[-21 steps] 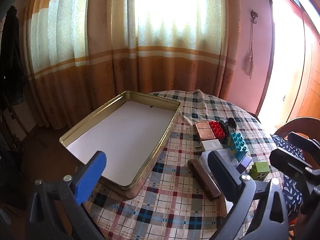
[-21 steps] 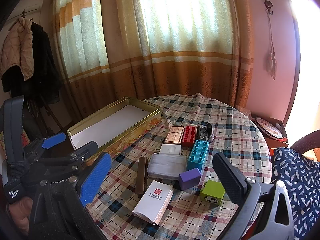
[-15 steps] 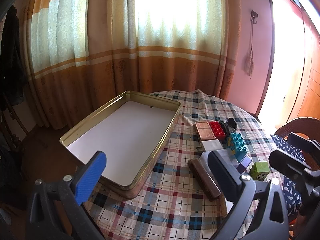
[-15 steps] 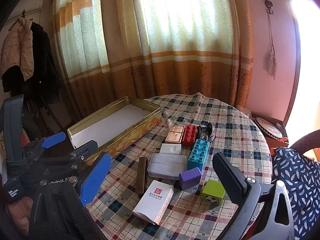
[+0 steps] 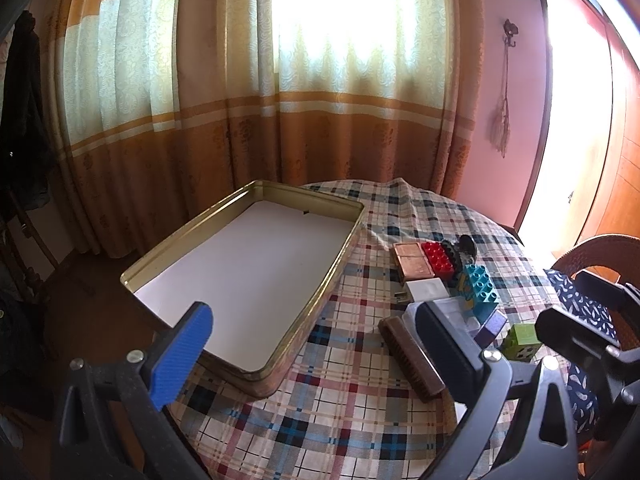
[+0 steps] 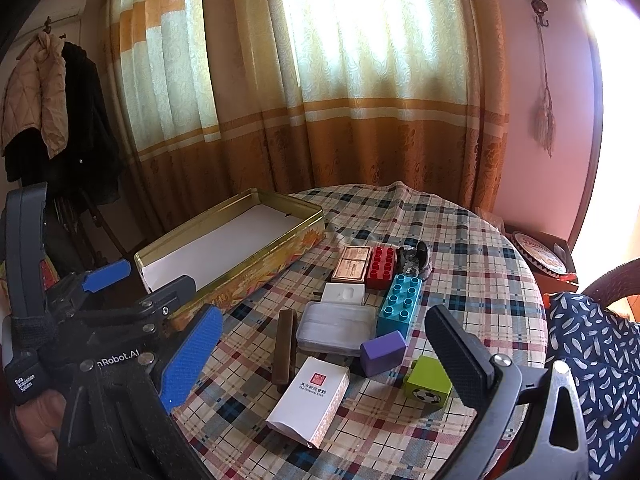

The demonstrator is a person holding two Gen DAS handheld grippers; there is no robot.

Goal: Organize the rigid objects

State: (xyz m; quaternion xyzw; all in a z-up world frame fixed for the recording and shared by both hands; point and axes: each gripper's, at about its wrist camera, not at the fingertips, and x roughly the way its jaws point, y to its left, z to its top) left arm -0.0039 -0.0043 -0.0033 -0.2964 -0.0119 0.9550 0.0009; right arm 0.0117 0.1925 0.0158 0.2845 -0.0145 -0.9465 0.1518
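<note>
An open gold tin [image 5: 312, 300] [image 6: 256, 256] with a white bottom sits empty on the left of a round table with a plaid cloth [image 6: 472, 248]. To its right lie a white box [image 6: 310, 398], a brown bar [image 6: 285, 344], a clear plastic case [image 6: 336, 326], a purple block [image 6: 382, 352], a green cube [image 6: 426, 378], a teal brick [image 6: 400, 306], a red brick [image 6: 382, 266] and a copper box [image 6: 352, 270]. My left gripper [image 5: 312, 350] is open and empty over the tin's near end. My right gripper [image 6: 324, 352] is open and empty above the objects.
Orange and cream curtains hang behind the table. Coats [image 6: 48, 108] hang at the left wall. A chair with a blue patterned cushion [image 6: 592, 344] stands at the table's right edge. A small white item [image 6: 344, 294] and a dark object [image 6: 418, 256] lie among the bricks.
</note>
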